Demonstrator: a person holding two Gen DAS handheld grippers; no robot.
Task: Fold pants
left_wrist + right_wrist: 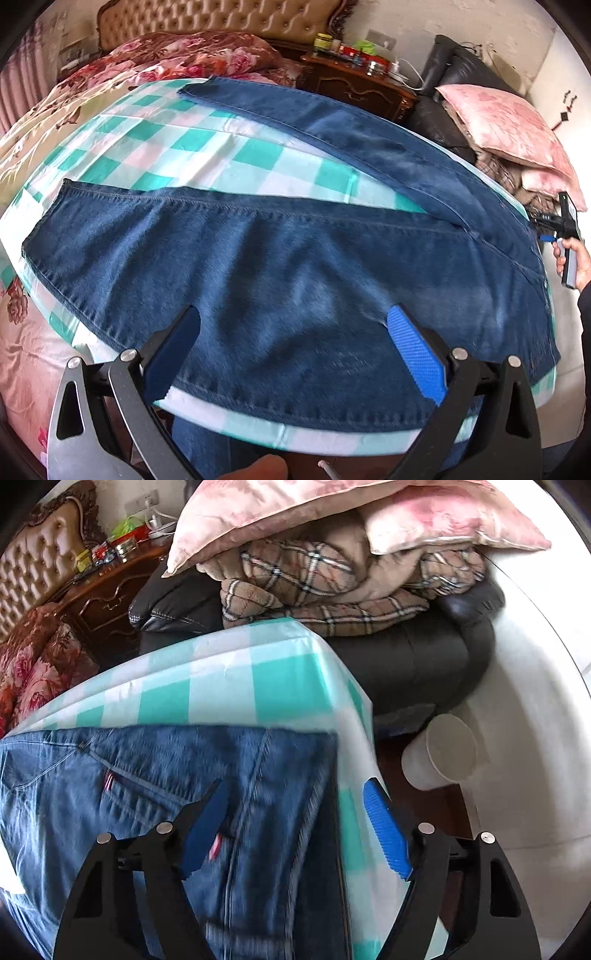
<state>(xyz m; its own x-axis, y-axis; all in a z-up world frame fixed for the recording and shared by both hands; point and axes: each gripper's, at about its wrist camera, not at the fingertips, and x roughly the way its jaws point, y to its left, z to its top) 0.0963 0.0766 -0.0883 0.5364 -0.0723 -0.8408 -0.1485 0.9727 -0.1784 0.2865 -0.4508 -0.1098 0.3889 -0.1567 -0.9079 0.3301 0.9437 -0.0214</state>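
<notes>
On the checked cloth the jeans lay flat and unfolded, the 2 legs spread apart in a V and the waist near the cloth's right edge, so no fold looked made and every fold seemed left to do. The left gripper hung wide open over the near leg, holding nothing. The right gripper stood open over the waistband edge, its pads apart from the denim, with nothing gripped. Beside the table a white cup lay tilted on the floor and looked empty
</notes>
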